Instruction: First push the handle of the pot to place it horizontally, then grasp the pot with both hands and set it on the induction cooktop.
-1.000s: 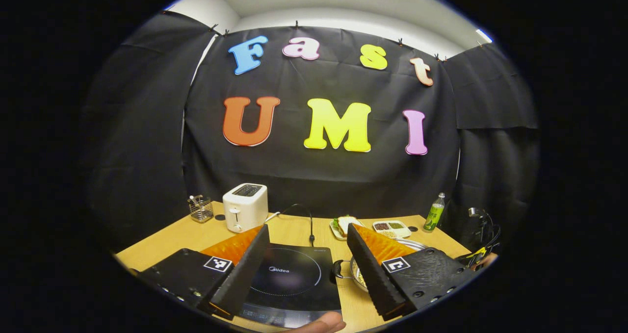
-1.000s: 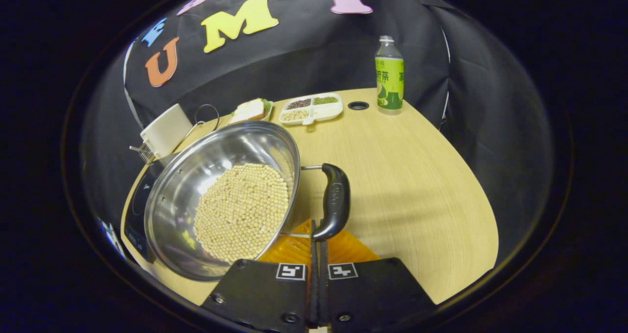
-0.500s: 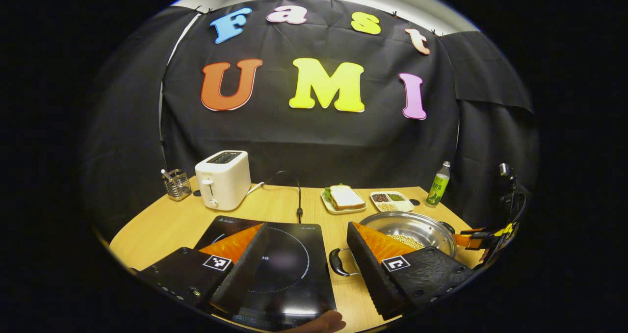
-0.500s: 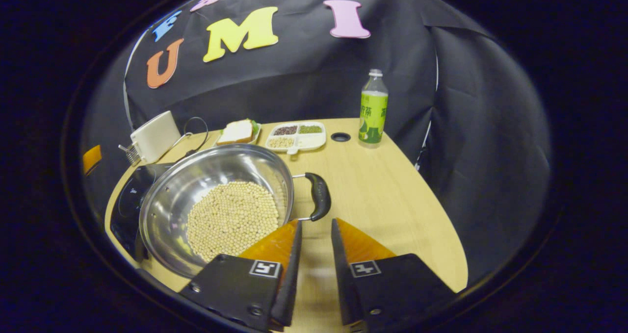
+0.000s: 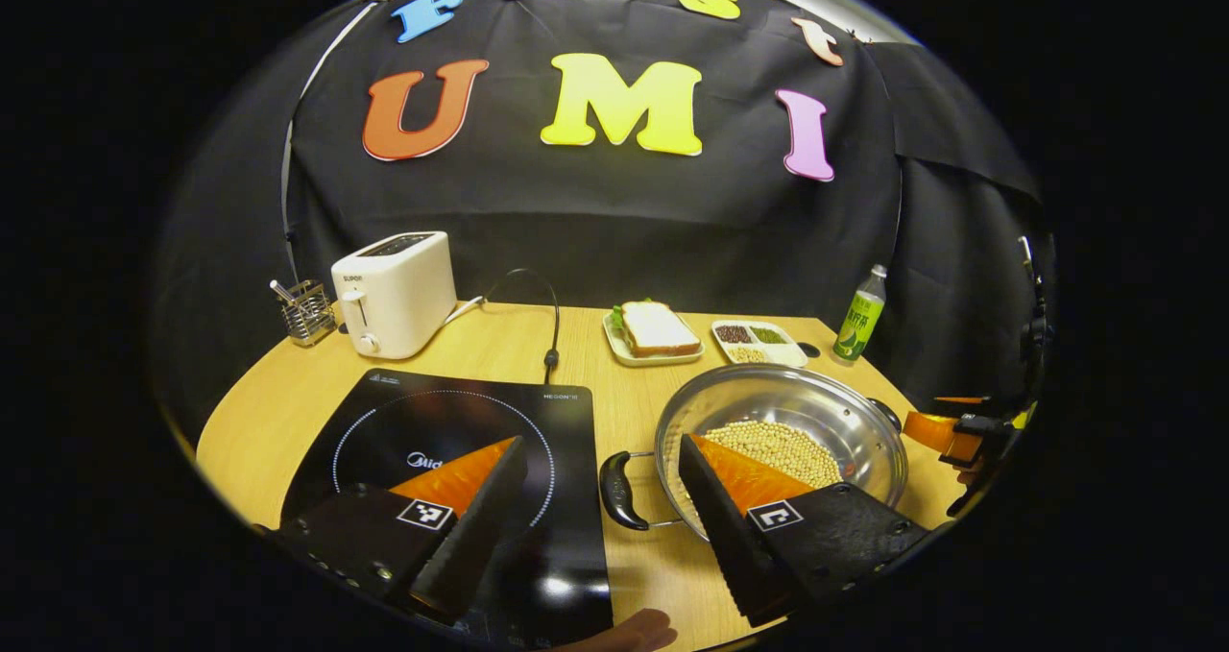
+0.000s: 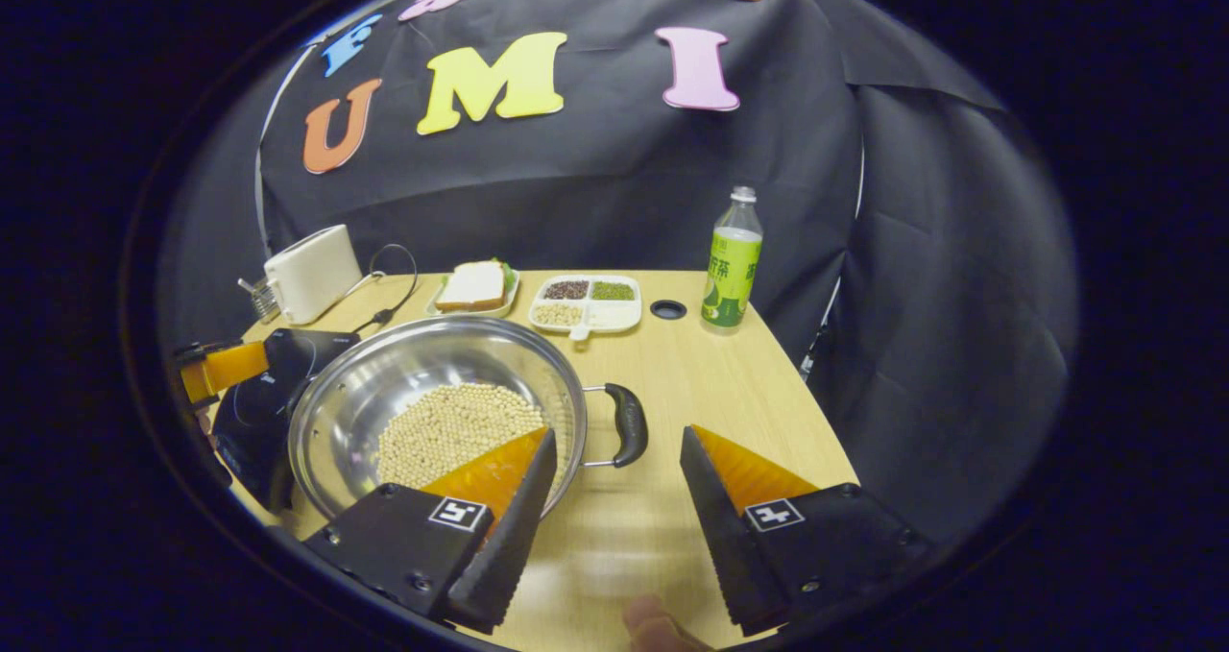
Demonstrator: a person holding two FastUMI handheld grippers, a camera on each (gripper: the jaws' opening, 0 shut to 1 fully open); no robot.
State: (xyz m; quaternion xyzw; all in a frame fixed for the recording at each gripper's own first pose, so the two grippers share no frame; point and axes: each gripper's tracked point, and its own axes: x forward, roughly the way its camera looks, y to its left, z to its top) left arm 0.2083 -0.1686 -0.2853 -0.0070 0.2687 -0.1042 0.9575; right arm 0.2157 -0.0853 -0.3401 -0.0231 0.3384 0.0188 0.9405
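Note:
A steel pot (image 5: 802, 404) holding pale beans (image 5: 780, 441) sits on the wooden table, just right of the black induction cooktop (image 5: 422, 422). Its left black handle (image 5: 614, 489) lies between the spread fingers of my left gripper (image 5: 601, 441), which is open and touches nothing. In the right gripper view the pot (image 6: 403, 374) is at the left and its right handle (image 6: 629, 423) lies level, just ahead of the gap of my right gripper (image 6: 617, 433), open and empty. The other gripper (image 6: 216, 369) hovers by the cooktop (image 6: 264, 402).
At the back stand a white toaster (image 5: 394, 292) with its cable, a wire utensil holder (image 5: 305, 311), a sandwich plate (image 5: 656, 330), a divided snack tray (image 5: 759, 340) and a green bottle (image 5: 861, 314). The table's right edge is close to the pot.
My right gripper, shut at the pot's right handle a second ago, has opened wide and drawn back. The left gripper has tilted down and now frames the left handle.

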